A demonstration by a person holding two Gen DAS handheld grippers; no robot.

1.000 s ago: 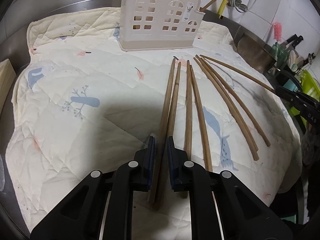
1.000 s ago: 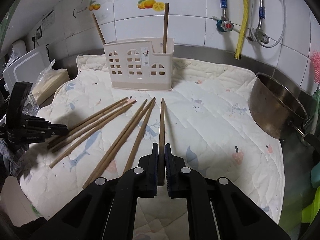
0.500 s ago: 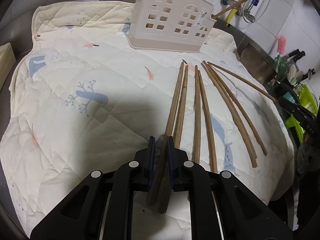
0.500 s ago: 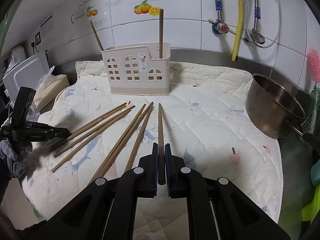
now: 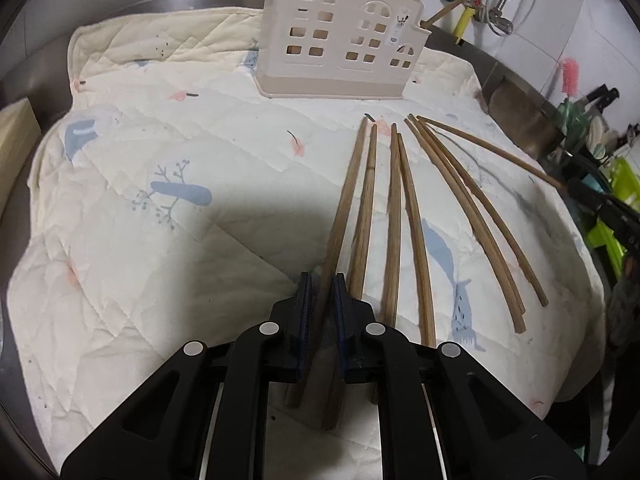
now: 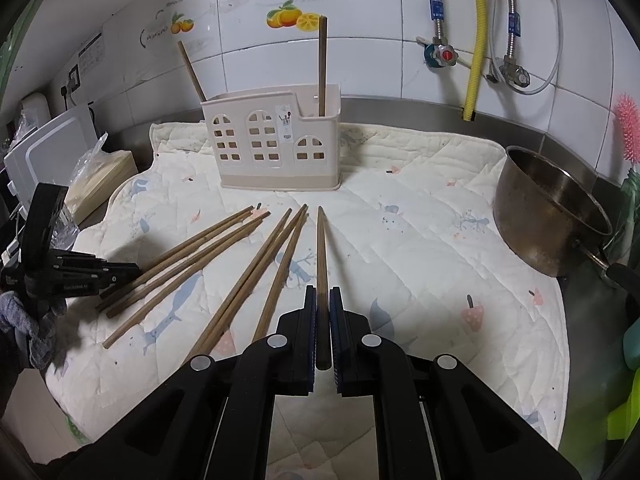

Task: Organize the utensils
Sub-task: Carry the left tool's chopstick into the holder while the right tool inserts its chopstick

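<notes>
A quilted cream mat (image 6: 420,264) with blue and pink prints covers the steel counter. Only the right wrist view shows the dented metal pot (image 6: 556,216) at the mat's right edge, the tiled wall with hoses, and two chopsticks standing in the beige plastic holder (image 6: 276,144), which has arched window cutouts. The left wrist view shows the holder (image 5: 340,44) from lower down, with one stick slanting out. Loose wooden chopsticks (image 5: 404,232) fan across the mat. The left gripper (image 5: 320,300) is clamped on the leftmost chopstick (image 5: 348,196). The right gripper (image 6: 323,312) is clamped on the rightmost chopstick (image 6: 321,252).
</notes>
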